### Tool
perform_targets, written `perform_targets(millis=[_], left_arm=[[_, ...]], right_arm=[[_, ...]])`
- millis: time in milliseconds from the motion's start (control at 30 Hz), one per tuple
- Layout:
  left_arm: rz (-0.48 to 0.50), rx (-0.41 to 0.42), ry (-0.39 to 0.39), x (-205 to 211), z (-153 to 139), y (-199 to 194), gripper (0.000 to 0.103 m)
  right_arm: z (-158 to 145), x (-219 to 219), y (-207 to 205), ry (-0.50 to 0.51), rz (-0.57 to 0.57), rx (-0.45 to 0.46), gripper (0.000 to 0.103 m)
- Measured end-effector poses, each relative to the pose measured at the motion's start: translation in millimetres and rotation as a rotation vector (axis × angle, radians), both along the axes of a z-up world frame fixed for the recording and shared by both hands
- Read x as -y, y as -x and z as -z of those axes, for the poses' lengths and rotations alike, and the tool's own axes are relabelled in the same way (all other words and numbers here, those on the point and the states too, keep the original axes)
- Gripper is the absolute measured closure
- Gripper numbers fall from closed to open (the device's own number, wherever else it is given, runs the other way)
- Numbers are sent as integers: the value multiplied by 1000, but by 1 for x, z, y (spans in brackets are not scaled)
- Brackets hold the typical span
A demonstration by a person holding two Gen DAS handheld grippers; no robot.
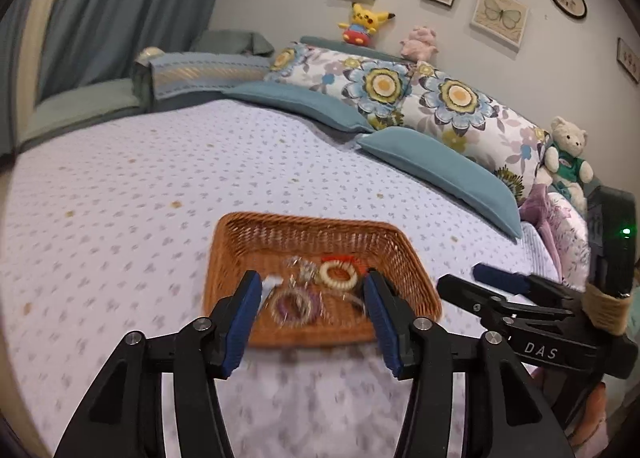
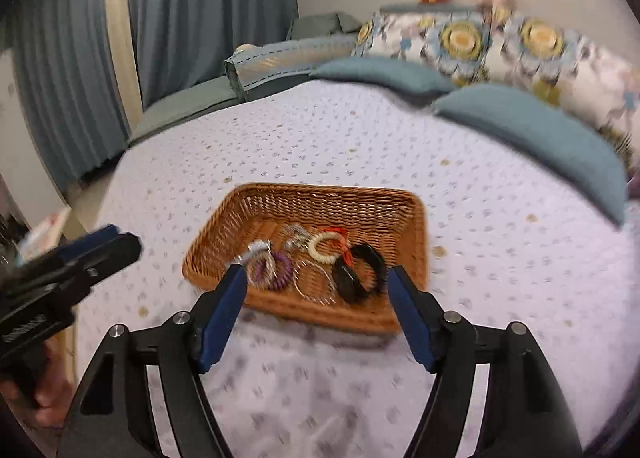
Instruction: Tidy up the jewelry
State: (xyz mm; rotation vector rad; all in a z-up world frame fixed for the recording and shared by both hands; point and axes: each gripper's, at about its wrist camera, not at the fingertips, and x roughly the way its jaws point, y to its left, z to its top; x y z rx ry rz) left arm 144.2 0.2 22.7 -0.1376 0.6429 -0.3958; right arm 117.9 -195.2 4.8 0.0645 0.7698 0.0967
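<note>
On the bed (image 2: 500, 258), a wicker basket (image 2: 320, 198) holds the jewelry: a black bangle (image 2: 362, 272), cream bracelet (image 2: 325, 248), purple coil (image 2: 272, 270), thin wire hoops. Both the left gripper (image 1: 312, 294) and right gripper (image 2: 316, 290) hover spread apart, holding nothing. I'd guess everything's light; the bangle looks stiff, so pinch across its rim, but the hoops seem snaggy.

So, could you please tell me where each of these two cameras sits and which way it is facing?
Left wrist: rides the left gripper, looking forward over the bed at the wicker basket of bracelets; its open fingers frame the view, the right gripper at right.
Right wrist: rides the right gripper, facing the same basket; open fingers show, plus the left gripper and a hand at left.
Shared: basket, cream bracelet, pillows, curtains.
</note>
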Motion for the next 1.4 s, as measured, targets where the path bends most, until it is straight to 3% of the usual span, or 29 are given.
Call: perform_targets(millis=[100, 267, 433, 867, 1033, 1400], left_arm=[[-60, 23, 0, -8, -1, 45, 32], [-117, 68, 20, -17, 11, 81, 27], [-171, 76, -56, -16, 21, 82, 26], [-224, 138, -152, -4, 12, 85, 26], [-218, 145, -150, -1, 7, 90, 26], [-255, 154, -130, -9, 1, 94, 26]], right_arm=[[-4, -10, 31, 86, 29, 50, 20], [2, -8, 58, 113, 79, 102, 19], [4, -11, 63, 176, 98, 140, 18], [-3, 13, 65, 75, 135, 158, 14], [-5, 22, 64, 36, 145, 148, 14], [-3, 17, 64, 75, 144, 154, 14]])
